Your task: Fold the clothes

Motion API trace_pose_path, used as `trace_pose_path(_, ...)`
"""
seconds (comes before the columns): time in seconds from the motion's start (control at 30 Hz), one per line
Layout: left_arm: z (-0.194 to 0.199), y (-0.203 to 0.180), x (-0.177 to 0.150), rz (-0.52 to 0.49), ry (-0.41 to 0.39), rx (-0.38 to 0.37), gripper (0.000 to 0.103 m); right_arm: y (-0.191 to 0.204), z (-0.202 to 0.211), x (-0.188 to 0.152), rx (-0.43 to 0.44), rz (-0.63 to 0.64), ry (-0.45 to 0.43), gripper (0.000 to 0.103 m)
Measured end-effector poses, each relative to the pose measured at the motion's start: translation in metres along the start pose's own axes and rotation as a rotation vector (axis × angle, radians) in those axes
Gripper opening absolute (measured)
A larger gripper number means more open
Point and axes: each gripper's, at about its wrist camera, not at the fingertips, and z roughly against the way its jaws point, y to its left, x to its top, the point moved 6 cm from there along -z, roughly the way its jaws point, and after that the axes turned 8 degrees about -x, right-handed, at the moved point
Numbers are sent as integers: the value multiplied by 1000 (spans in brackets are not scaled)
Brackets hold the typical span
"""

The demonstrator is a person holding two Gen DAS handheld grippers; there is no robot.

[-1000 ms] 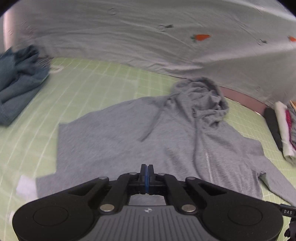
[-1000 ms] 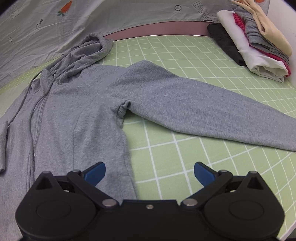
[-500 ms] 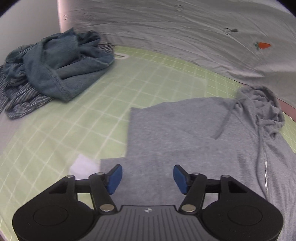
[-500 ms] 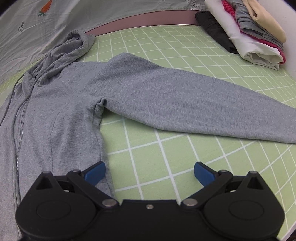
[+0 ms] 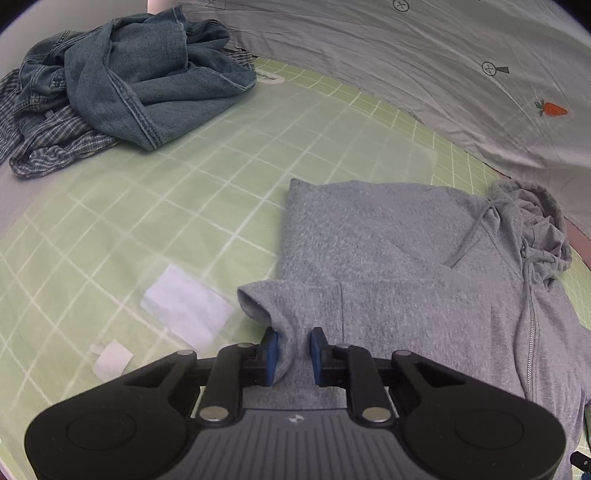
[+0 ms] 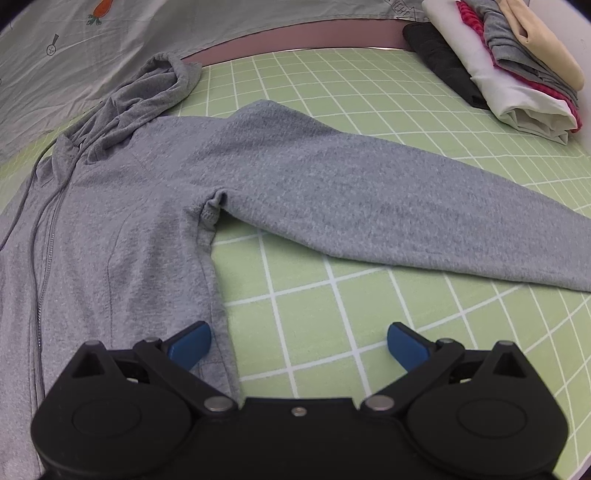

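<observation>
Grey hoodie (image 5: 406, 266): zip-front, flat on the green grid mat (image 5: 166, 206), filling the right half of the left wrist view and the left and centre of the right wrist view.
Hood (image 6: 155, 81): bunched at upper left of the right wrist view, against the pale printed sheet (image 6: 110, 33).
Folded sleeve (image 5: 295, 306): laid back across the chest, cuff end at lower centre of the left wrist view.
Spread sleeve (image 6: 406, 206): stretched out flat toward the right edge of the right wrist view.
Left gripper (image 5: 293, 356): just been closing, blue pads pinched on the cuff fabric of the folded sleeve.
Right gripper (image 6: 299, 341): jaws spread wide, nothing between them but mat; left pad just over the hoodie's side edge, at lower centre.
Denim garment (image 5: 147, 81): crumpled in upper left of the left wrist view, lying on a plaid shirt (image 5: 48, 144).
White patches (image 5: 184, 306): on the mat, left of the cuff.
Folded clothes stack (image 6: 509, 70): upper right of the right wrist view, well apart from the hoodie.
</observation>
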Motion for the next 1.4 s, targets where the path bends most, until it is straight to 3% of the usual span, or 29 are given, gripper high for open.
trace_pose_path(0.1,10,-21,8,1,-13,-129,14,0,0,-1,0,-3,0,103)
trace_pose_path(0.17,16,-44,13,-40,-17,-207,6,0,0,-1,-1,1,1,103)
trace_pose_path(0.43,19,-191,23,-107,21,-638,6,1,1,-1,2,10,-3,103)
trace_pose_path(0.5,22,-223,23,-142,25,-735,11,-1,2,0,-1,5,-6,103)
trace_pose_path(0.53,20,-227,20,-180,19,-693,25,-2,1,0,-2,2,-6,103)
trace_pose_path(0.57,17,-231,18,-218,13,-650,53,-3,1,0,-5,-3,-6,103)
trace_pose_path(0.63,13,-239,14,-294,0,-563,79,-6,2,1,-20,-9,-8,103)
trace_pose_path(0.7,8,-228,14,-311,-12,-465,79,-9,5,4,-38,-10,-24,103)
trace_pose_path(0.83,-1,-167,23,-233,-33,-242,84,-9,14,18,-63,1,-75,103)
trace_pose_path(1.03,-10,-71,20,-114,24,56,84,35,25,58,20,98,-163,103)
trace_pose_path(1.13,-13,-48,8,-103,57,136,84,70,25,72,64,153,-173,103)
trace_pose_path(1.27,-14,-36,-13,-112,104,172,85,110,23,74,100,247,-196,96)
trace_pose_path(1.4,-20,-35,-25,-118,122,177,87,135,14,60,153,275,-163,73)
